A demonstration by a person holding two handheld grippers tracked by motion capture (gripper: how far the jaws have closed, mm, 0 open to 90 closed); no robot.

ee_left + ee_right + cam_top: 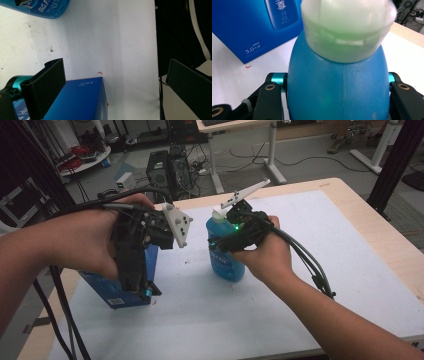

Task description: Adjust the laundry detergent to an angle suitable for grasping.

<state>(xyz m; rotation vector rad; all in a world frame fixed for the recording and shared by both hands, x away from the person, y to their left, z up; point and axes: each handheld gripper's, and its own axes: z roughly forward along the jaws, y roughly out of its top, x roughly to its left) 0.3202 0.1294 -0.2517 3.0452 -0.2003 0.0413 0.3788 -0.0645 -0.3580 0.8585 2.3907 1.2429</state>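
My left gripper (142, 292) at table's left, jaws spread wide, blue box (117, 287) standing below them, unpinched. White mat (210, 315) covers table. Centre: blue bottle (226, 262) with pale cap (347, 30), upright on mat, just right of box. My right gripper (220, 245) pinching bottle's body, jaws against both sides.
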